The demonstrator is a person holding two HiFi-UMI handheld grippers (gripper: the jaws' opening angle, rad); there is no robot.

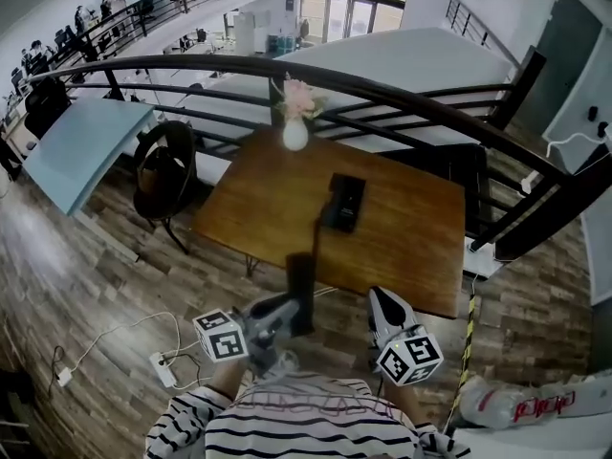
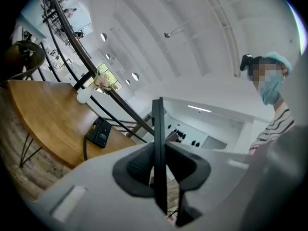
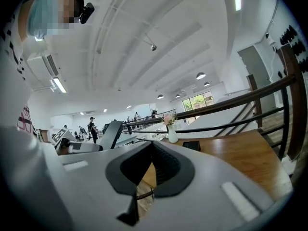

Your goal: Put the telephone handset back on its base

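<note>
Setting: a wooden table (image 1: 411, 247) on a plank floor, with a dark railing (image 1: 402, 86) behind it.
Handset (image 1: 301, 287): black, standing on end between the pads of the left gripper (image 1: 290, 316), off its base and by the table's near edge.
Left gripper: clamped on the handset, jaws partway apart around it.
Cord (image 1: 316, 242): runs from the handset ahead to the base.
Base (image 1: 342, 202): on the table, well ahead of both grippers.
Right gripper (image 1: 385, 306): just right of the left one, jaws together, nothing in them.
Vase (image 1: 295, 134): white, pink flowers, beyond the base at the far edge.
</note>
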